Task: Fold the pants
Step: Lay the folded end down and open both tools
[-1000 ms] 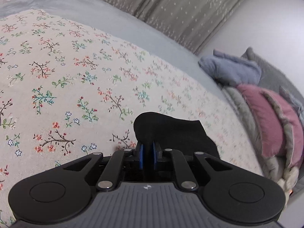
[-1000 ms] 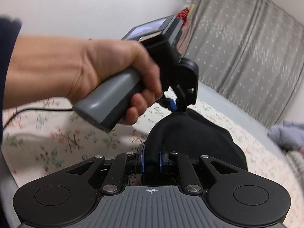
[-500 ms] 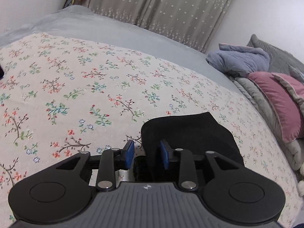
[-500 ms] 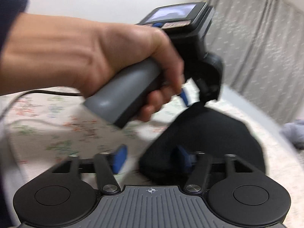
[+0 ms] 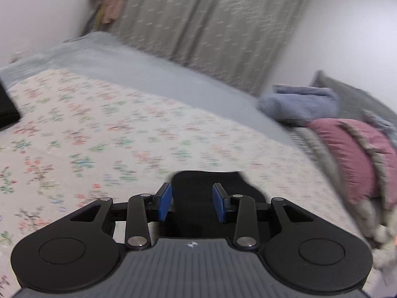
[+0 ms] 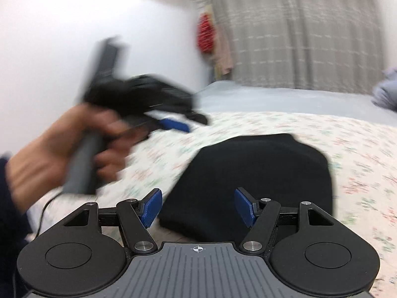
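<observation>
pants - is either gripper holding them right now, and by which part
Neither. The pants lie folded on the bed. The left gripper is opening and the right gripper is open, pads clear of the cloth.

Handheld two-finger grippers: construction and markings.

Right gripper: ribbed grey housing bearing a white crosshair mark; black linkage arms with silver pivot screws sit either side of that mark, round black discs outboard, blue ridged pads ahead. Left gripper: same build, small white emblem instead. Left hand: dark sleeve, grey grip, thin black cable below.
</observation>
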### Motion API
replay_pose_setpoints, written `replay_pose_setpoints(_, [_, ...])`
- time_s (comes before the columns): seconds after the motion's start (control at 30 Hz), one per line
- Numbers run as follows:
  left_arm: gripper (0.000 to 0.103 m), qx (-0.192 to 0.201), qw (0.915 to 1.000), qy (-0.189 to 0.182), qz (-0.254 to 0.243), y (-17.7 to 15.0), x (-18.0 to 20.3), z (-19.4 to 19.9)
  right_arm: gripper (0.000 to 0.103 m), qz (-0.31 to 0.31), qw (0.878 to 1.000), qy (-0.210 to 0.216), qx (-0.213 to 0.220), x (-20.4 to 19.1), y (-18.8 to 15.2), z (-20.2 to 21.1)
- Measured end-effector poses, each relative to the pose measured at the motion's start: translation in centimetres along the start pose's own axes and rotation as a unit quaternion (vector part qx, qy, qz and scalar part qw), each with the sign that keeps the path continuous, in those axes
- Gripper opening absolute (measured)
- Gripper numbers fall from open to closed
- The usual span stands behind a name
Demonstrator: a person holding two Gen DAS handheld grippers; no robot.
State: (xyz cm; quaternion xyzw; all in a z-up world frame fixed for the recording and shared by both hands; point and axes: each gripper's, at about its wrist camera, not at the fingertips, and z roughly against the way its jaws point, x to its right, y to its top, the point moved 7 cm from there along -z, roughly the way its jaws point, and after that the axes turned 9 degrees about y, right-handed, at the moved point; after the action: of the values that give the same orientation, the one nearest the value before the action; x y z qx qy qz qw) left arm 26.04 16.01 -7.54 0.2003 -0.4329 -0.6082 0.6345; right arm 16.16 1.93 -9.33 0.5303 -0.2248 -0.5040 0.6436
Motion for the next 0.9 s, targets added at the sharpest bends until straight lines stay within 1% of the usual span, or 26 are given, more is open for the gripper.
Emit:
replay_pose_setpoints(0.07, [0.037,0.006,0.9997,-0.015,-0.018,-0.6,1.8,1.2,0.065,-0.039,0.999,-0.014,0.01,2.6,0.4,0.3])
replay_pose_setpoints(0.17, [0.037,0.005,0.9987,-0.016,-0.047,-2.1,3.9,1.5,0.066,-0.094,0.995,-0.033,0.017,6.0,0.5,0.0])
replay_pose_setpoints(0.2, [0.037,-0.001,0.9984,-0.013,-0.055,-2.6,4.2,1.2,0.066,-0.107,0.993,-0.038,0.016,6.9,0.5,-0.3])
replay_pose_setpoints(0.27, [0.037,-0.016,0.9976,0.006,-0.068,-3.5,4.1,0.1,0.066,-0.123,0.992,-0.04,0.008,8.2,0.5,-1.1])
replay_pose_setpoints(0.37, [0.035,-0.042,0.995,0.041,-0.081,-4.8,3.3,-2.1,0.066,-0.115,0.992,-0.038,-0.014,8.7,-0.1,-2.5])
replay_pose_setpoints(0.47, [0.035,-0.056,0.9929,0.061,-0.085,-5.5,2.8,-3.0,0.066,-0.095,0.993,-0.046,-0.058,8.6,-1.4,-4.5])
replay_pose_setpoints(0.53, [0.036,-0.075,0.9924,0.066,-0.071,-5.9,2.3,-3.4,0.066,-0.092,0.992,-0.048,-0.073,8.6,-2.3,-5.3])
replay_pose_setpoints(0.6, [0.037,-0.088,0.9918,0.066,-0.064,-6.1,2.0,-3.8,0.066,-0.098,0.991,-0.05,-0.075,8.6,-3.1,-5.6])
replay_pose_setpoints(0.67, [0.039,-0.094,0.9912,0.068,-0.064,-6.2,1.8,-3.9,0.066,-0.095,0.991,-0.054,-0.078,8.5,-3.5,-5.9])
replay_pose_setpoints(0.73, [0.043,-0.1,0.9908,0.071,-0.057,-6.4,1.6,-4.1,0.067,-0.083,0.991,-0.06,-0.086,8.4,-3.4,-6.2])
replay_pose_setpoints(0.8, [0.05,-0.102,0.9908,0.074,-0.05,-6.4,1.3,-4.3,0.067,-0.073,0.991,-0.061,-0.093,8.4,-3.5,-6.5])
replay_pose_setpoints(0.9, [0.051,-0.103,0.992,0.066,-0.032,-6.5,0.9,-4.1,0.066,-0.084,0.991,-0.048,-0.094,8.9,-3.0,-5.7])
